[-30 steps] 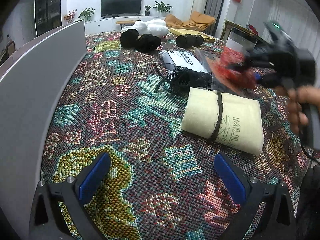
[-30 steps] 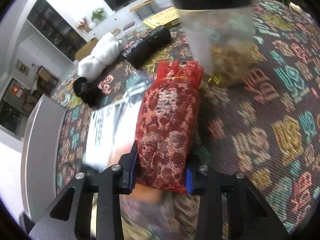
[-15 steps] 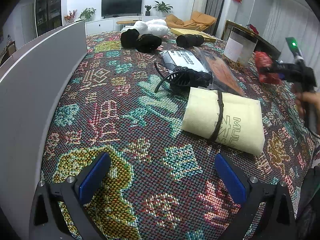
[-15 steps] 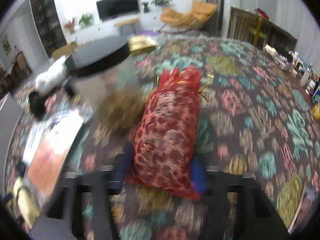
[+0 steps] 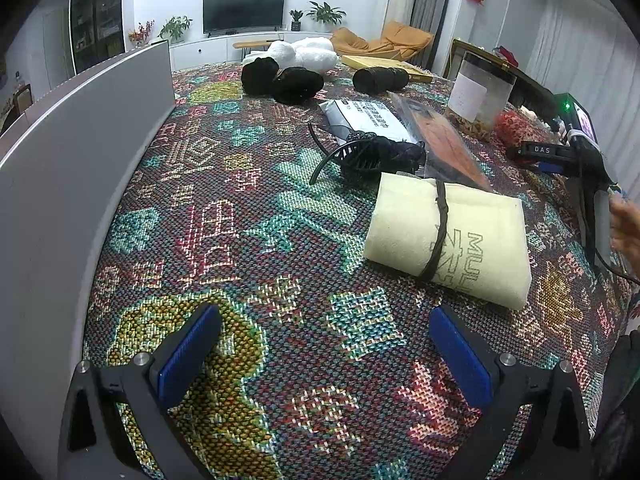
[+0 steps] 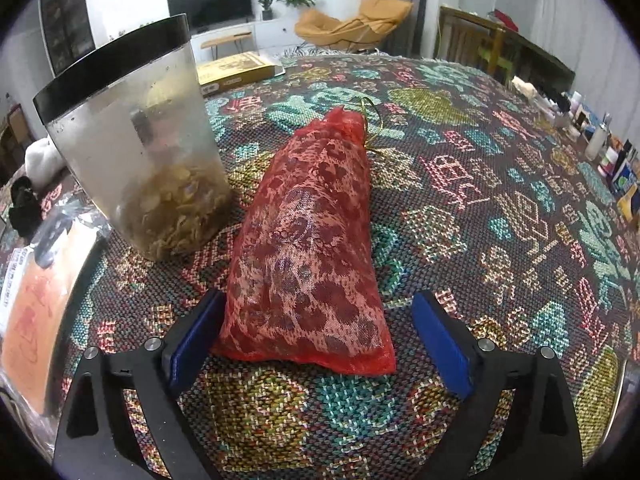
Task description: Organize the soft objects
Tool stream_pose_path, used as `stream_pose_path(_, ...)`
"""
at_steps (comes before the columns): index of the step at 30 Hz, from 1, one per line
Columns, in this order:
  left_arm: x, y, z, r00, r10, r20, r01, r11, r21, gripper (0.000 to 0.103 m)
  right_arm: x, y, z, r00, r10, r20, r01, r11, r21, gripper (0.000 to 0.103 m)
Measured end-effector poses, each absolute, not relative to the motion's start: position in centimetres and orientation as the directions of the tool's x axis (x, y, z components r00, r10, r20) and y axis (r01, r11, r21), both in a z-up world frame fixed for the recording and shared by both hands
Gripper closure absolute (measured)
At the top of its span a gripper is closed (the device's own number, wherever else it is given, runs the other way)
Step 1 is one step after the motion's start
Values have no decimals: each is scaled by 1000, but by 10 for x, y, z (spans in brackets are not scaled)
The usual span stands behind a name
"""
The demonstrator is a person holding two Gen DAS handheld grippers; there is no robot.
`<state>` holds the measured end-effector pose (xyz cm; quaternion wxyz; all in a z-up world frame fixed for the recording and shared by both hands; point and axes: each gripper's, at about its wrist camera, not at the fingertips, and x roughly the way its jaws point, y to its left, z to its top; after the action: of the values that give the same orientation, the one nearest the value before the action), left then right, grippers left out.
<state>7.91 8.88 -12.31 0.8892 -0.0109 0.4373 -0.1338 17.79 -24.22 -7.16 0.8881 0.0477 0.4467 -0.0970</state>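
Note:
A red mesh pouch (image 6: 312,248) lies on the patterned tablecloth (image 6: 480,208), just right of a clear jar (image 6: 136,148). My right gripper (image 6: 320,340) is open, its blue pads either side of the pouch's near end; the left pad touches it, the right pad stands apart. The pouch (image 5: 516,126) and right gripper (image 5: 548,160) also show at the right of the left wrist view. My left gripper (image 5: 324,352) is open and empty above the cloth, short of a rolled pale-yellow towel (image 5: 452,236). Black soft bundles (image 5: 284,78), a white plush (image 5: 304,50) and a black roll (image 5: 380,79) lie at the far end.
A grey panel (image 5: 80,168) runs along the table's left side. A black hair clip on dark mesh (image 5: 372,156), a white packet (image 5: 368,118) and an orange-printed bag (image 5: 436,140) lie mid-table. A yellow box (image 6: 236,68) is at the back. Small bottles (image 6: 608,156) stand at the right edge.
My right gripper carried the red pouch rightward past the jar, set it on the cloth and opened. The left gripper has not moved.

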Motion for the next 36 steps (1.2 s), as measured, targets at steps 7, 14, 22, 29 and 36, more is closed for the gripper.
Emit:
stream_pose_path(7,79,89,-123,581,-247,-775,228,964,-136,0,176,-241,-71,582,-131,-802,215,977,-3,8)
stream_pose_path(14,80,85,-124,577,-217,-787,227,969,-100,0,176,-242,-71,582,-131,-802,215,977,-3,8)
stream_pose_path(22,82,80,-126,573,-183,-798,225,972,-61,0,176,-242,-71,582,-131,-802,215,977,-3,8)
stream_pose_path(29,82,77,-127,571,-163,-805,228,973,-35,0,176,-242,-71,582,-131,-802,215,977,-3,8)
stream_pose_path(36,79,76,-126,568,-174,-804,241,970,-40,0,176,-241,-71,582,-131,-802,215,977,-3,8)
